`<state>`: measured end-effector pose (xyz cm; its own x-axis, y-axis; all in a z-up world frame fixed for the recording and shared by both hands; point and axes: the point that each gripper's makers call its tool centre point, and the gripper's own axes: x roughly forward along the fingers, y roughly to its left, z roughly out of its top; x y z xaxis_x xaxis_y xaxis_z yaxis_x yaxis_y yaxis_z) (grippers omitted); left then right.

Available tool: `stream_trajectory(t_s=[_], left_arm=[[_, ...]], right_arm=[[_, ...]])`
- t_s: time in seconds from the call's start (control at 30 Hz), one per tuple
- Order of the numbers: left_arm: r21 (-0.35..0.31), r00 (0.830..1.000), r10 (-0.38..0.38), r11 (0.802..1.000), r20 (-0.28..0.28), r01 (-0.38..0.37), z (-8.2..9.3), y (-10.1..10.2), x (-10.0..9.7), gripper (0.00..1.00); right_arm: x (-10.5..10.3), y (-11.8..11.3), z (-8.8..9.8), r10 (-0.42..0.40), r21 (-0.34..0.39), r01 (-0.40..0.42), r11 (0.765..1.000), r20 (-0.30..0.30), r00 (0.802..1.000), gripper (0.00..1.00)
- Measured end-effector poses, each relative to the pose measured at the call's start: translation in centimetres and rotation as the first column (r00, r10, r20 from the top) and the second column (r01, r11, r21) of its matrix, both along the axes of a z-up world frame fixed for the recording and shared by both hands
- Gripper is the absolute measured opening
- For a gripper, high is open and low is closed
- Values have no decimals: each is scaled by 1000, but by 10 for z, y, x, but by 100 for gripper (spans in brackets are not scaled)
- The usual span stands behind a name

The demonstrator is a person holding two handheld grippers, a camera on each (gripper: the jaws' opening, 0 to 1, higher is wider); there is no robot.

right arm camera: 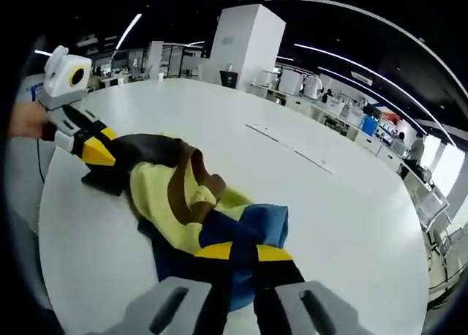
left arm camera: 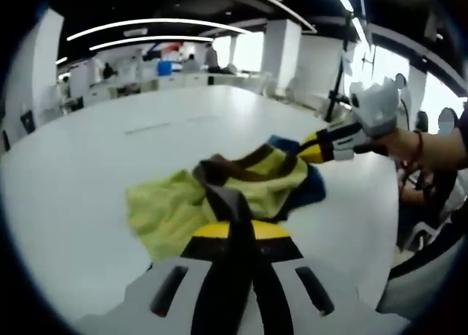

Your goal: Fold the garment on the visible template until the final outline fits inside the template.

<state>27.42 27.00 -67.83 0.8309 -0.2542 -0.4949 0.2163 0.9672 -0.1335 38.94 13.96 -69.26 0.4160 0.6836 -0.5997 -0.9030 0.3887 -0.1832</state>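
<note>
While both grippers (left arm camera: 232, 236) (right arm camera: 243, 258) pinch the crumpled garment (left arm camera: 241, 185), bare white table (left arm camera: 110, 167) surrounds it.

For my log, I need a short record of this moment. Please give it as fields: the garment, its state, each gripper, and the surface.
garment: yellow, brown and blue garment
state: bunched in a heap, not folded flat
left gripper: jaws closed on the garment's near edge
right gripper: jaws closed on the blue part
surface: white table
template: no outline can be made out
</note>
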Motion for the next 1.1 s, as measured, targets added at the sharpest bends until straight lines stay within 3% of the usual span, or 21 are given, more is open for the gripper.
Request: stream_trajectory(t_s=[0.07, 0.17, 0.27, 0.57, 1.1], left_arm=[[-5, 1000, 0, 1000, 2, 0, 1, 0, 0, 1], [-4, 1000, -1, 1000, -3, 1, 0, 0, 0, 0], [-13, 1000, 3, 1000, -8, -3, -1, 0, 0, 0], [-14, 1000, -8, 1000, -2, 8, 7, 1, -4, 0], [30, 997, 29, 999, 71, -31, 52, 22, -13, 0]], right_arm=[[-3, 0, 2, 4, 13, -4, 1000, -19, 1000, 7], [-4, -1, -3, 24, -35, -23, 999, 16, 1000, 4], [-3, 0, -1, 14, -25, -14, 1000, 23, 1000, 0], [-6, -3, 12, -20, 30, 20, 999, 3, 1000, 0], [-11, -25, 57, -92, 109, 94, 990, -26, 995, 0]])
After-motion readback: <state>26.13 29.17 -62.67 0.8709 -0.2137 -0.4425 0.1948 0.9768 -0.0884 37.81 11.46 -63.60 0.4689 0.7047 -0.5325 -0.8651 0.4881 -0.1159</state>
